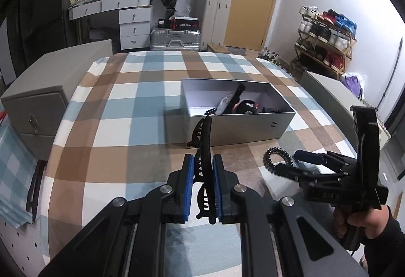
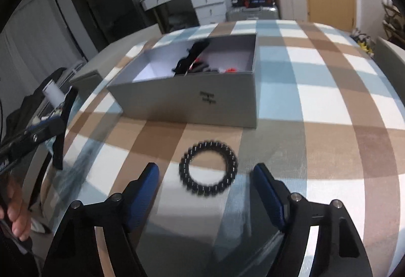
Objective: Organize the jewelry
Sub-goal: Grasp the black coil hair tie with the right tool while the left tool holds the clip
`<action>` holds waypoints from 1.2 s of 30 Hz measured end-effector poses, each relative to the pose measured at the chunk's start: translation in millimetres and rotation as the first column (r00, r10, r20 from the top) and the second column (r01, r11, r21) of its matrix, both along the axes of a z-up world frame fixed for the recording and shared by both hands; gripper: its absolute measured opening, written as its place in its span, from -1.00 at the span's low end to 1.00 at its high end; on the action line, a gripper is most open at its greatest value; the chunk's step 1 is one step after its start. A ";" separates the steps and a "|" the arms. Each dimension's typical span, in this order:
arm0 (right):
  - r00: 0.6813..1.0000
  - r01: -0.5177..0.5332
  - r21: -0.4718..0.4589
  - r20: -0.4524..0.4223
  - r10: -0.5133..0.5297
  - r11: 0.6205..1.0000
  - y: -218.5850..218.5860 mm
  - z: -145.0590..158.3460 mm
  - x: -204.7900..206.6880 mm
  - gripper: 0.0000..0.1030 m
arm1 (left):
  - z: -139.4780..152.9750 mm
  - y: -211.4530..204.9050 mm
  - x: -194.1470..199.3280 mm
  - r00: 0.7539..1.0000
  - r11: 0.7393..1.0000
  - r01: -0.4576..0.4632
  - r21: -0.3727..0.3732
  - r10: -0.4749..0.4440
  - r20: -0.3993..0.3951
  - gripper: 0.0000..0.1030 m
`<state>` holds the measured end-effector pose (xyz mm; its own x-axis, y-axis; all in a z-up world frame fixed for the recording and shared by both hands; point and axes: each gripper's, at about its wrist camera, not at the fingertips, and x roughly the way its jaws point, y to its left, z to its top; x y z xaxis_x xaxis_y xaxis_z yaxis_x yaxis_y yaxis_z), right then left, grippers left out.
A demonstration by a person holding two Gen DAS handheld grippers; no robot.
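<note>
My left gripper [image 1: 203,160] is shut on a black toothed hair clip [image 1: 204,147], held upright above the checked tablecloth, just short of the grey open box [image 1: 243,129]. The box holds several dark accessories [image 1: 243,104] and also shows in the right wrist view [image 2: 197,102]. My right gripper [image 2: 206,170] is open, its blue pads either side of a black spiral hair tie [image 2: 208,170] lying on the cloth. In the left wrist view the right gripper [image 1: 291,163] reaches in from the right toward the same hair tie [image 1: 274,158].
The table has a checked blue, brown and white cloth [image 1: 141,104]. A grey cabinet [image 1: 43,99] stands to the left of the table. Drawers, suitcases and a shoe rack [image 1: 326,41] stand beyond the far edge.
</note>
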<state>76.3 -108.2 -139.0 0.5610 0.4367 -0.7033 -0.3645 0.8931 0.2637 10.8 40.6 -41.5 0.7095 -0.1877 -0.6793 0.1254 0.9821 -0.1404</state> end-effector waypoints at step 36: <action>0.999 -0.026 -0.068 0.030 0.028 0.997 19.5 3.4 -0.6 -0.57 | 11.4 37.6 -17.8 0.999 0.994 -0.025 -0.103 0.028 0.035 -0.81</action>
<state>75.7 -88.7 -135.6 0.5719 0.4038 -0.7141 -0.3961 0.8982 0.1907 -7.1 78.2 -30.1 0.7389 -0.2358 -0.6312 0.1063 0.9658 -0.2365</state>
